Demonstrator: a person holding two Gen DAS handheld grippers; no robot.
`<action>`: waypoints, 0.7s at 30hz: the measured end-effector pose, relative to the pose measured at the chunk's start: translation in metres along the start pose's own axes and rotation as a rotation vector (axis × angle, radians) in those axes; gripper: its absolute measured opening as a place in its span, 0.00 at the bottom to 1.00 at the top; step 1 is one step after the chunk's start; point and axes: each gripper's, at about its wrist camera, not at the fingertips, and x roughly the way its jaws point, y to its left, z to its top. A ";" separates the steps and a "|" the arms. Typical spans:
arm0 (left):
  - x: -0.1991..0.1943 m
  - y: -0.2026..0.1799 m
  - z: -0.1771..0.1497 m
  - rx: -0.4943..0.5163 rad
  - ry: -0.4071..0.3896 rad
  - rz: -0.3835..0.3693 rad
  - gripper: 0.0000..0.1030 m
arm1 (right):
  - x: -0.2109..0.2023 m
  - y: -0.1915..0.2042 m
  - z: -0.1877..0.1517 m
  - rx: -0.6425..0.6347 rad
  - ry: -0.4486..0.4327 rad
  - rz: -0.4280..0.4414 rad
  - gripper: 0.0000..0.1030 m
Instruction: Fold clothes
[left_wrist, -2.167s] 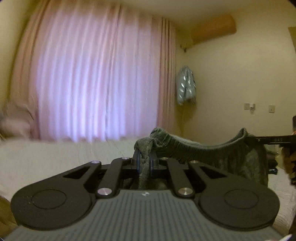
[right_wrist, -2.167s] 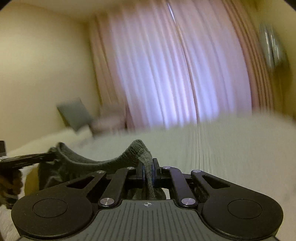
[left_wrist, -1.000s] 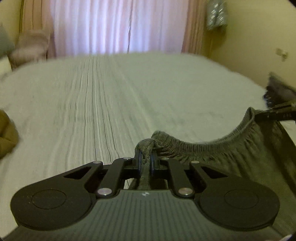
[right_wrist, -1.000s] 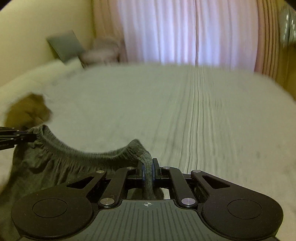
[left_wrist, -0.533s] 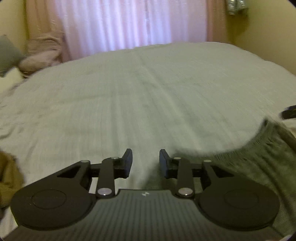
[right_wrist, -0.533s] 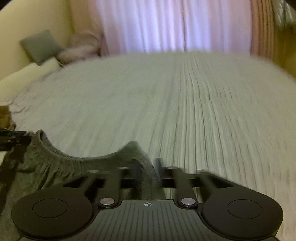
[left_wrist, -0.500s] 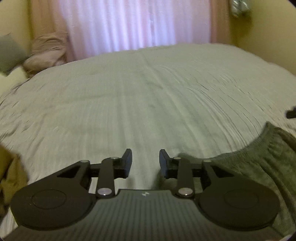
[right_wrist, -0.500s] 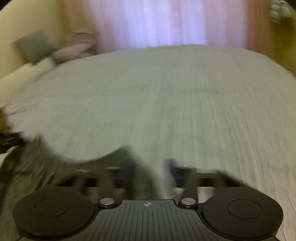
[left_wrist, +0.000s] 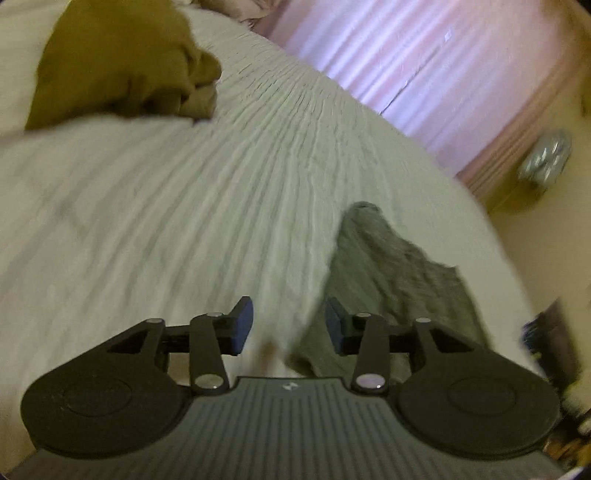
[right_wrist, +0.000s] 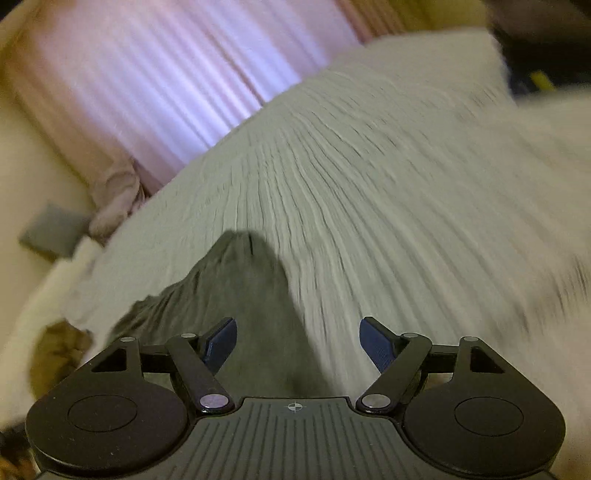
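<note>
I see the grey garment (left_wrist: 391, 273) lying loose on the pale ribbed bedspread (left_wrist: 221, 206), a dark knit piece with a crumpled surface, its far end tapering to a rounded point. From my right wrist view it spreads wider toward me. A mustard-brown garment (left_wrist: 122, 62) sits bunched in a heap well apart, farther up the bed
</note>
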 end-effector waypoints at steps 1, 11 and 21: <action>-0.004 0.001 -0.007 -0.034 -0.009 -0.029 0.42 | -0.010 -0.003 -0.008 0.036 0.003 0.014 0.75; 0.043 0.003 -0.021 -0.169 -0.004 -0.053 0.02 | 0.000 -0.012 -0.023 0.178 0.035 0.072 0.39; 0.008 -0.004 0.002 0.156 -0.059 0.102 0.02 | -0.023 -0.022 -0.007 0.120 0.004 -0.038 0.04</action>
